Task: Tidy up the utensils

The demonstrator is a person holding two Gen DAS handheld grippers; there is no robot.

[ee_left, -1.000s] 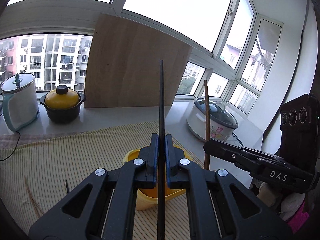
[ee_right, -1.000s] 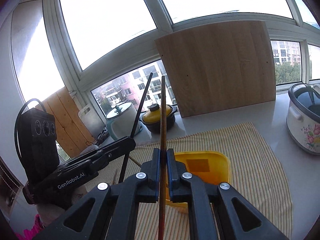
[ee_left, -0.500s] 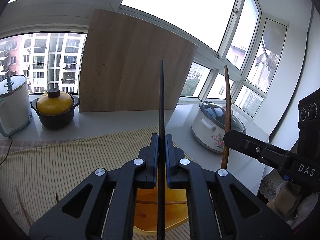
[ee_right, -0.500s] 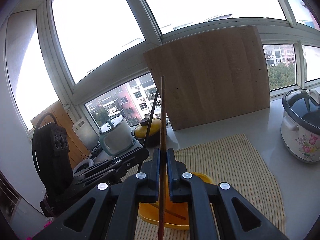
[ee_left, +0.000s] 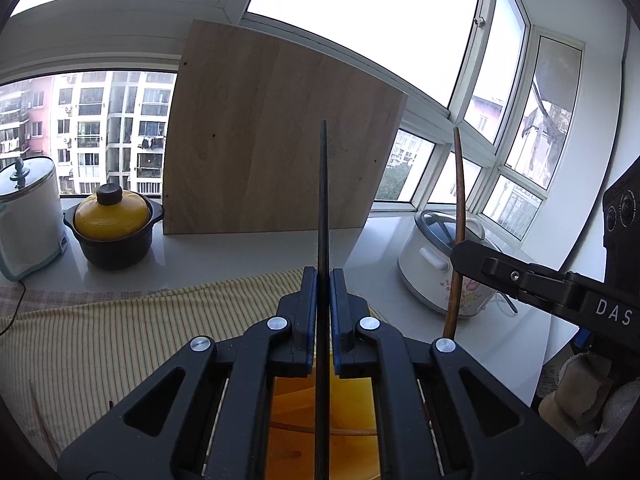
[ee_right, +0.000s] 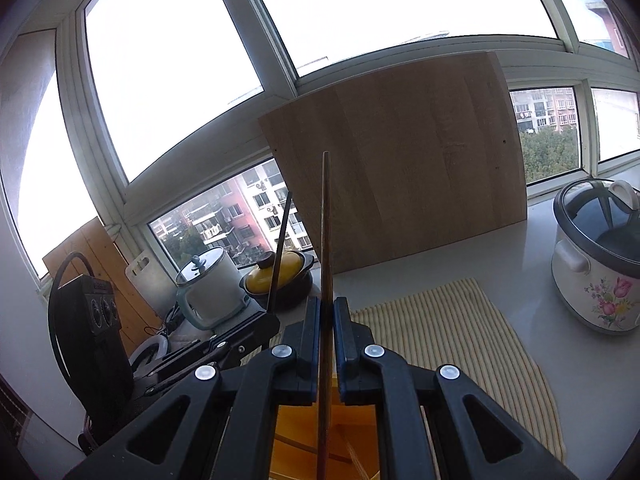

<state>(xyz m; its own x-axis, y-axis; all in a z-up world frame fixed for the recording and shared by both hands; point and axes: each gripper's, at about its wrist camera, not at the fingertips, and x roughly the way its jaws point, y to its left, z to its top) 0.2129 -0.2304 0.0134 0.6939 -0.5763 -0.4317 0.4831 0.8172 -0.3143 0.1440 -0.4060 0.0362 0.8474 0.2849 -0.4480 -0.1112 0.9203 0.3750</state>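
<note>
Both tongs have come forward over the yellow container [ee_left: 320,412], which now sits directly beneath their jaws. Left gripper [ee_left: 324,300] is clenched on a dark chopstick [ee_left: 323,200], right gripper [ee_right: 327,328] on a brown chopstick [ee_right: 326,232], both upright. Depositing seems in hand; next, lower and release. Beyond stand the wooden board [ee_left: 272,140] and the rice cooker [ee_right: 596,268].
</note>
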